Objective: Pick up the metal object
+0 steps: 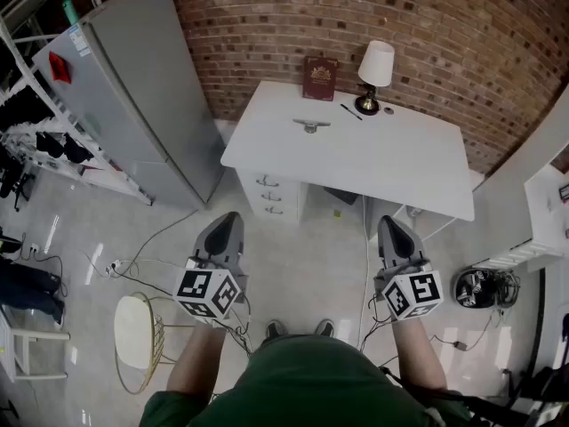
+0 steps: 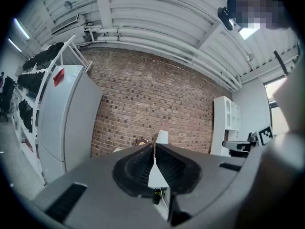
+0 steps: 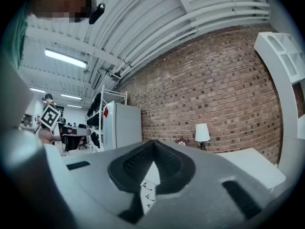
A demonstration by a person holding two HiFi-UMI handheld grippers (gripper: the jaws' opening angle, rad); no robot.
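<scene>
The metal object (image 1: 311,124), a small silvery piece, lies on the white desk (image 1: 409,163) towards its far left. Both grippers hang over the floor in front of the desk, well short of it. My left gripper (image 1: 228,221) is shut with nothing between its jaws, and in the left gripper view (image 2: 154,149) the tips meet against the brick wall. My right gripper (image 1: 389,224) is likewise shut and empty, and in the right gripper view (image 3: 153,146) it points at the desk and lamp (image 3: 202,133). Neither gripper view shows the metal object.
On the desk's far edge stand a dark red book (image 1: 320,78), a white-shaded lamp (image 1: 374,71), a black pen (image 1: 350,112) and a small round item (image 1: 388,110). A grey fridge (image 1: 142,96) stands left. A round stool (image 1: 138,332) and cables lie on the floor.
</scene>
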